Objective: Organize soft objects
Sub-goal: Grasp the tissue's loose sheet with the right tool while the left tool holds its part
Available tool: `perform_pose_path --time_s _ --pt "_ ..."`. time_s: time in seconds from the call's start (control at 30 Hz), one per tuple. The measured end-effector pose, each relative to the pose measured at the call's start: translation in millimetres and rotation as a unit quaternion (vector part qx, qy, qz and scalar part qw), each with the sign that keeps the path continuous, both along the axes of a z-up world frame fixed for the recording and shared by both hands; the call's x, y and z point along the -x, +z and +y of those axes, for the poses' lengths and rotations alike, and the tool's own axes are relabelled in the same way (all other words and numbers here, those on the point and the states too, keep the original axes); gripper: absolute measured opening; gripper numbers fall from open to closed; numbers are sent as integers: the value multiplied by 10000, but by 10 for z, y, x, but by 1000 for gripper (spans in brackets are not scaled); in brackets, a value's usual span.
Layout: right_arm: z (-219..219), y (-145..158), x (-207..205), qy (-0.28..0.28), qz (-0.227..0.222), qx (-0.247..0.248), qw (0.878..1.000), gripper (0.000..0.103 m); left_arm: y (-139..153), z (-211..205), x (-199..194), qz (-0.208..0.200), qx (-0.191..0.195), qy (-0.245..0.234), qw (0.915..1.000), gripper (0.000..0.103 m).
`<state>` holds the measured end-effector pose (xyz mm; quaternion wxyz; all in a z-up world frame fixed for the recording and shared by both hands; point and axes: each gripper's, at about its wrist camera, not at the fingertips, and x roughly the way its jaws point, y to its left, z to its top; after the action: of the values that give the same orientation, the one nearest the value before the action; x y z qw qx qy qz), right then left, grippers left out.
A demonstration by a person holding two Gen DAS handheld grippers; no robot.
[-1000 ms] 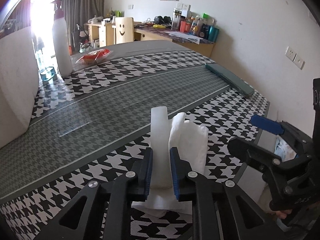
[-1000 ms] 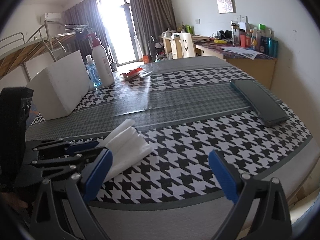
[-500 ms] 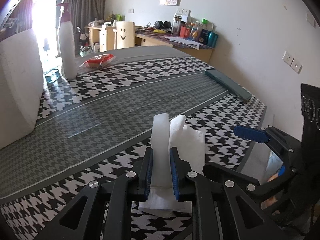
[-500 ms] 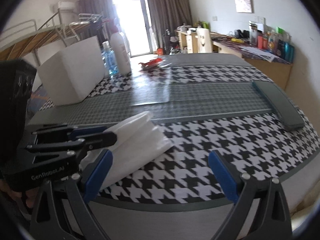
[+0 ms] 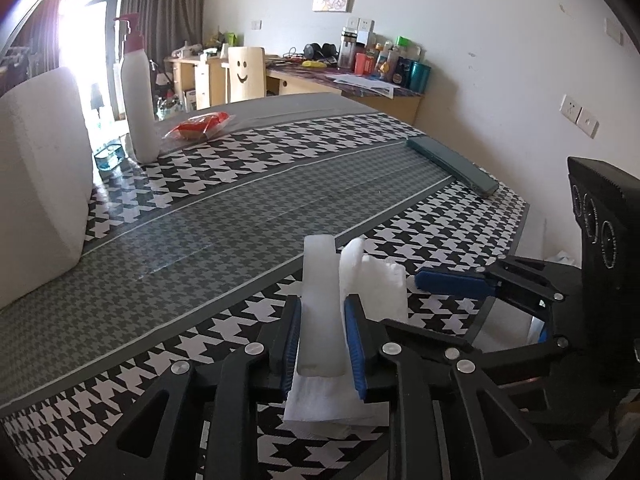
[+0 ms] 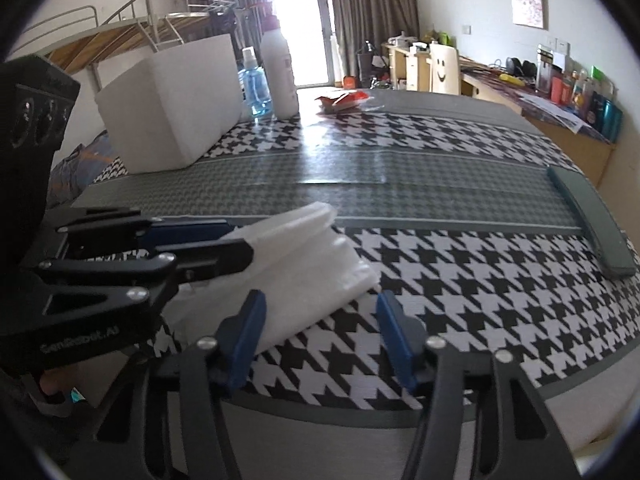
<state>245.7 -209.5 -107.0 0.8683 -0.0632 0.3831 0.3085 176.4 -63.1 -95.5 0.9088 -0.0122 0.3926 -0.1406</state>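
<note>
A white folded cloth (image 5: 320,280) lies on the houndstooth table (image 5: 200,216) near its front edge. One fold stands upright between the blue pads of my left gripper (image 5: 323,304). Its jaws are opening, though the pads still touch the fold. The rest of the cloth (image 5: 376,284) bunches to the right. In the right wrist view the same cloth (image 6: 304,264) spreads out from the left gripper (image 6: 240,240). My right gripper (image 6: 320,312) is closing, its pads apart. The cloth's near corner reaches between them, untouched. One of its blue fingers (image 5: 452,280) shows beside the cloth.
A big white foam block (image 6: 168,108) stands at the table's left, with a white pump bottle (image 5: 138,100) and a blue bottle (image 6: 254,88) behind it. A red packet (image 5: 200,126) lies at the far side. A dark green flat case (image 5: 452,164) lies along the right edge.
The right gripper's jaws have narrowed a lot, and it has moved in toward the cloth and the left gripper. The left gripper has stayed put, its pads a touch wider.
</note>
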Motion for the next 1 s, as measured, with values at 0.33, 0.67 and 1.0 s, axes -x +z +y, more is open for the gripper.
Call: perform_pose_path --time_s 0.33,0.67,1.0 --pt "164 9 39 203 -115 300 9993 22 88 113 50 -174 36 127 9998 47" --pt "-36 169 20 -116 -306 247 9992 7 27 69 13 -95 14 115 9999 47" --pt "56 121 -19 124 158 -83 9998 40 70 275 39 -163 85 421 9989 47"
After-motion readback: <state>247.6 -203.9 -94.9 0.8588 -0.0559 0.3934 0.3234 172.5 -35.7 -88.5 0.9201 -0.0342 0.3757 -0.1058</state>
